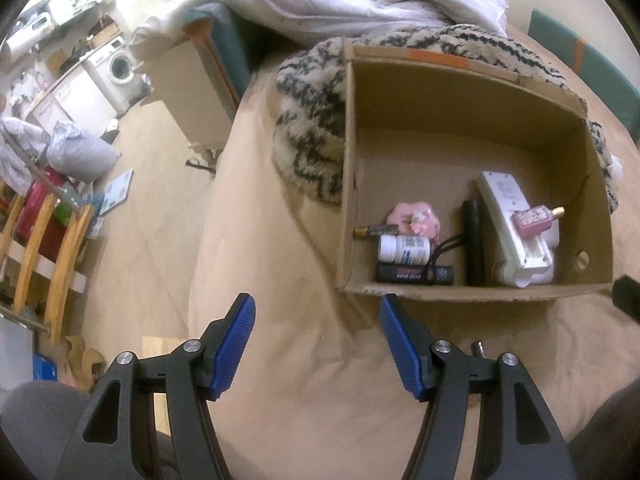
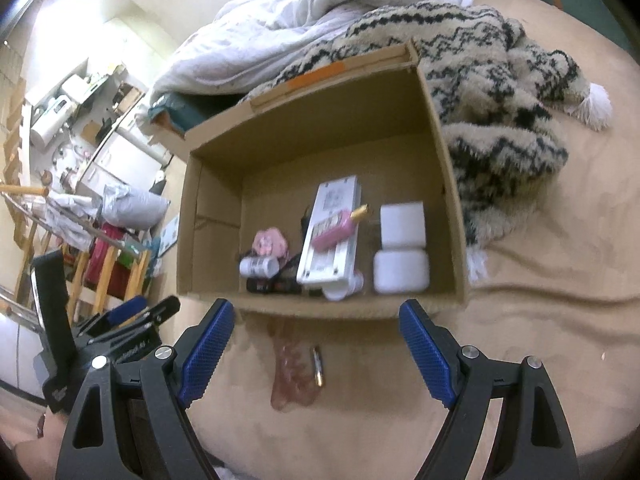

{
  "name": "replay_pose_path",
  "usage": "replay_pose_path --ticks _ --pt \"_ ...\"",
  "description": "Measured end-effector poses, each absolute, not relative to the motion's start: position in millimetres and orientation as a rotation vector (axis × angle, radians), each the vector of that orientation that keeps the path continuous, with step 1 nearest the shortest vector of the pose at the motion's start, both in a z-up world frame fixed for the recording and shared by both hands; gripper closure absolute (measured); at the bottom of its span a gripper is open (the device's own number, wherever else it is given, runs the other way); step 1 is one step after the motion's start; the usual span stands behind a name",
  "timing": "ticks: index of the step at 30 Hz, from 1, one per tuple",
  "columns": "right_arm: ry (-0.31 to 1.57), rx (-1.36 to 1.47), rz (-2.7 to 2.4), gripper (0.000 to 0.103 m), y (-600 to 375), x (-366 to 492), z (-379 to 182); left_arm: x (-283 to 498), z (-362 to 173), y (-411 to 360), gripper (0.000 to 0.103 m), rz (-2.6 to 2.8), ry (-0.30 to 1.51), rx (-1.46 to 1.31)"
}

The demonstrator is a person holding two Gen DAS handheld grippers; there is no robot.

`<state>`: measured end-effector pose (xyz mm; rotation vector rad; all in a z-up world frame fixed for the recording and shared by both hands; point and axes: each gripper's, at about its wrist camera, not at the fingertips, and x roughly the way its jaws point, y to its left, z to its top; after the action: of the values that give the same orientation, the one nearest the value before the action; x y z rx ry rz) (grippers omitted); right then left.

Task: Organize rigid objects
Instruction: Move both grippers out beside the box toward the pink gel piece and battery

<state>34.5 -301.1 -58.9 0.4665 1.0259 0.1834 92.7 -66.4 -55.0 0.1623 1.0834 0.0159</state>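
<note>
Right gripper [image 2: 316, 348] released, holds nothing, over bed [image 2: 540, 340]. Left gripper [image 1: 318, 340] likewise slack, empty. Nearest loose items: small metal cylinder [image 2: 318, 368] beside translucent pink piece [image 2: 290, 376], on bed just short of cardboard box [image 2: 440, 128] near wall. Judgement: take cylinder next; straddle across its width, close gently on soft bedding. Box holds white remote [image 2: 332, 232], bottles, white cases [image 2: 402, 248]; drop into bare far half.

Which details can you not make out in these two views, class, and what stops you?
- Bottle label: both views, too small and blurred.
- White cases: seen only in the right view; in the left, the remote hides them.
- Pink thing on the sheet in front of the box: right view, blurred; kind unclear.
- Left gripper: right view, edge-on and partly hidden.
</note>
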Motion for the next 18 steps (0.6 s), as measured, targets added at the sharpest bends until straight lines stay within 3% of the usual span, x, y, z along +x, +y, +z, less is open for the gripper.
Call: replay_pose_path --ticks 18 --pt "1.145 0.466 0.091 0.013 -298 40 -93 85 -134 -108 0.041 -0.169 1.311 0.151"
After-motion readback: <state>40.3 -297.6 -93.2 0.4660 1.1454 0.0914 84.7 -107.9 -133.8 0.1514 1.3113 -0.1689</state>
